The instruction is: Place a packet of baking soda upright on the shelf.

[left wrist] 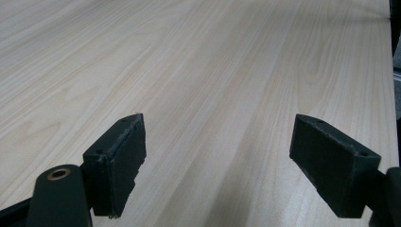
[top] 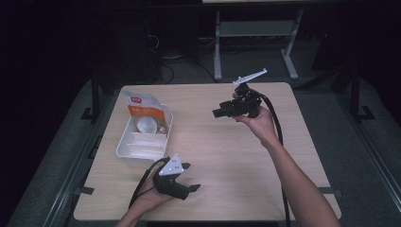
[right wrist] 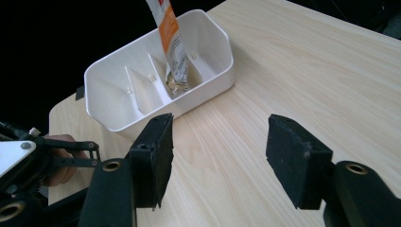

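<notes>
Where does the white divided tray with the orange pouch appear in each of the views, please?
High view: the white tray sits at the table's left side, left of centre in the picture.
Left gripper view: not in it.
Right gripper view: the tray is upper centre, beyond the open jaws.
Shared landmark: the orange pouch standing in one end compartment.

Left hand-held gripper [top: 190,176] low, jaws apart, empty; right hand-held gripper [top: 215,113] raised, jaws apart, empty.
</notes>
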`<state>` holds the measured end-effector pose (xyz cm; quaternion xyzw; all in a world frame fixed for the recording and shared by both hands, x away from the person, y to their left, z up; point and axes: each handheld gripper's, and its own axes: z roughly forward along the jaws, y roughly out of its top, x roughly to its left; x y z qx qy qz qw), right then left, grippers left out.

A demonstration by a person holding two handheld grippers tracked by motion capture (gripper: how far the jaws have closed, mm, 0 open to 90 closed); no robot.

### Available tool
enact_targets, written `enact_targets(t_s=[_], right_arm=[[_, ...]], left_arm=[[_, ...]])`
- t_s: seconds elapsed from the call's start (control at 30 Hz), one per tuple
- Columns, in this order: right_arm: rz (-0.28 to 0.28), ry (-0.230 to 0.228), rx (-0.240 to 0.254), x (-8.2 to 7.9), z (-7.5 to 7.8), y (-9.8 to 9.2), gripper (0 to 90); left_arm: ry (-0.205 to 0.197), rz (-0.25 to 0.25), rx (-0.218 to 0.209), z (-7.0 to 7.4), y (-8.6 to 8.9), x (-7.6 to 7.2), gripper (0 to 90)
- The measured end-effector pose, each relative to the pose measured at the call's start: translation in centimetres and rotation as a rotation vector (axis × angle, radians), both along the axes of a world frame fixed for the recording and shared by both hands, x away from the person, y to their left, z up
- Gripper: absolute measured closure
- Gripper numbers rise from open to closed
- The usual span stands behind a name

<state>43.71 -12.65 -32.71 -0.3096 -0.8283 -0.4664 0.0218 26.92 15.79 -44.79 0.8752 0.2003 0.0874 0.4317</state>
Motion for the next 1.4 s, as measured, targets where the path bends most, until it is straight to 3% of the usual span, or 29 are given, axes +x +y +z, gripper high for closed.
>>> enact_targets(t_s=[0.8,1.4], right_arm=[[-0.065,0.012,-0.004,-2.9,-1.0,-5.7,38.2],[-0.115,0.037,-0.002,-5.6,-3.2,-9.5,36.4]], left_arm=[[0.005,0.010,-0.008,0.0,0.1,0.2,18.7],[0.002,0.015,-0.002,0.0,0.1,0.3,18.4]])
